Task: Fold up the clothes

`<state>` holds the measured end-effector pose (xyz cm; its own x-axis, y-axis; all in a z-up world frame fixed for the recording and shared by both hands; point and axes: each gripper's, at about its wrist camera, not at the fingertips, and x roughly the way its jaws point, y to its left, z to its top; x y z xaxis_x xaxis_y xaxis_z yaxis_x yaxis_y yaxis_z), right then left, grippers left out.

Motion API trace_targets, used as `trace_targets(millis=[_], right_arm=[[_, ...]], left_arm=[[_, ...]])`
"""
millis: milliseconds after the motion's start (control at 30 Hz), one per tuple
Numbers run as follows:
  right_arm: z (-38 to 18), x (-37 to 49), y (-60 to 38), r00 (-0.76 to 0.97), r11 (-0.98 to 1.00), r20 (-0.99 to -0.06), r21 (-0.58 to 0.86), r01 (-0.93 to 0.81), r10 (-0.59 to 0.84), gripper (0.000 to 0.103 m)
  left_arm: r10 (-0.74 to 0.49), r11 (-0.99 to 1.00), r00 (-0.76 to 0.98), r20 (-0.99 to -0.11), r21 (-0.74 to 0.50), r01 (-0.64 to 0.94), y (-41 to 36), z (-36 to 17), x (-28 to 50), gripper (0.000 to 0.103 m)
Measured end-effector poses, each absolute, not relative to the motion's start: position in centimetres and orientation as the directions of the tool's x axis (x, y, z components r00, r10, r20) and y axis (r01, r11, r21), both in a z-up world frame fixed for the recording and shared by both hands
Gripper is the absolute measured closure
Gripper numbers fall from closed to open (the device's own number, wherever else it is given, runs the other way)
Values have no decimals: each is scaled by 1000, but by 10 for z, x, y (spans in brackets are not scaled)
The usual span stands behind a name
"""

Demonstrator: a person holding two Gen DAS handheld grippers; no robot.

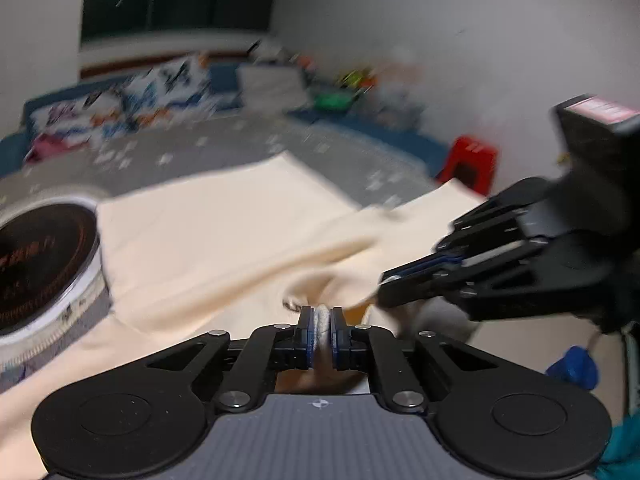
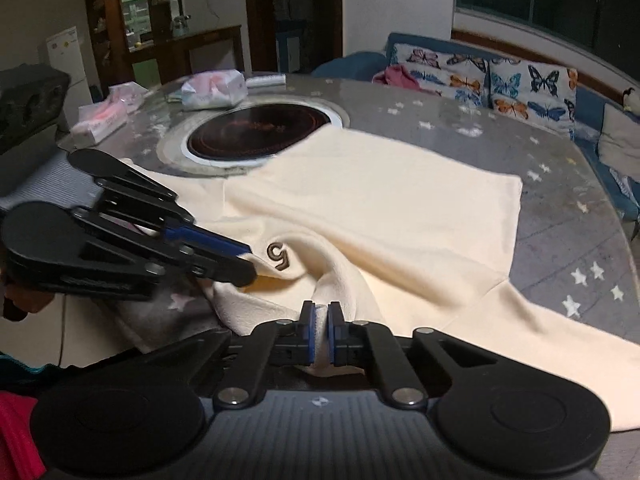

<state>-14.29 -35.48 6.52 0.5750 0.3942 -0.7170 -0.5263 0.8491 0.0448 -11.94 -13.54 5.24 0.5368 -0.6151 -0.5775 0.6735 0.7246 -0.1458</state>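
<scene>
**Both grippers pinching one hem, garment running away up-frame**

Nearest, the right gripper [image 2: 320, 330] and left gripper [image 1: 320, 332] each clench the cream garment [image 2: 372, 200]. Its length stretches from the fingers toward the upper frame over the table [image 2: 560, 216], partly covering the round cooktop [image 2: 256, 132].

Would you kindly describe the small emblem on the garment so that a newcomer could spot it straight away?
Start at the round grey table with the dark circular hob in its middle. A cream garment lies spread in front of the hob, pinched at its near edge by both grippers. The emblem is a small brown raised mark shaped like a 6 or G, just beyond the left gripper, the only dark spot on the plain cloth.
</scene>
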Motion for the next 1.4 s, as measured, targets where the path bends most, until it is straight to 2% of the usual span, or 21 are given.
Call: trace_targets(millis=[100, 267, 333, 433, 500, 533, 633, 667, 733, 800, 833, 933, 1000, 1200, 1333, 1400], right_arm=[[74, -154, -361, 555, 837, -720, 65, -543, 417, 98], [67, -169, -363, 465, 789, -769, 82, -608, 438, 93], [74, -170, -365, 482, 791, -756, 76, -607, 443, 91], [85, -166, -366, 528, 800, -720, 61, -597, 449, 82], [83, -160, -359, 529, 795, -716, 60, -604, 456, 82], [81, -158, -355, 522, 789, -720, 59, -612, 458, 82], [68, -154, -340, 480, 760, -745, 54, -648, 462, 82], [63, -154, -336, 476, 756, -752, 43, -653, 455, 84], [55, -153, -330, 490, 763, -766, 0, -646, 415, 85], [50, -152, -329, 503, 776, -774, -24, -631, 384, 97], [50, -152, -329, 506, 781, -775, -26, -624, 379, 98], [57, -158, -338, 514, 789, -765, -12, -615, 389, 100], [61, -161, -343, 497, 786, -768, 15, -618, 405, 100], [60, -164, -347, 445, 757, -779, 58, -651, 442, 96], [73, -155, -351, 506, 778, -736, 45, -626, 450, 87], [73, -147, -351, 527, 791, -724, 43, -610, 446, 86]], left_arm=[[-649, 694, 525, -550, -144, 706, -123, 55, -137, 94], [-651, 657, 455, -608, -149, 739, -118, 37, -146, 94], [-646, 661, 464, -606, -141, 737, -116, 39, -145, 93], [-647, 666, 490, -585, -121, 736, -117, 46, -141, 91], [-650, 663, 504, -569, -100, 742, -122, 50, -141, 91], [-651, 658, 504, -567, -91, 748, -126, 51, -140, 90], [-637, 652, 503, -584, -60, 756, -137, 43, -137, 76], [-628, 651, 501, -596, -49, 757, -141, 39, -135, 76], [-613, 647, 495, -616, -31, 762, -147, 30, -133, 76], [-589, 648, 491, -642, -12, 761, -150, 22, -131, 83], [-583, 649, 489, -649, -11, 760, -151, 19, -130, 90], [-633, 638, 469, -616, -71, 767, -140, 27, -132, 92], [-650, 627, 464, -602, -80, 775, -134, 29, -133, 92], [-647, 614, 417, -638, -113, 781, -129, 25, -131, 90], [-660, 661, 481, -577, -141, 737, -119, 42, -117, 89], [-653, 691, 517, -553, -154, 707, -115, 49, -108, 89]])
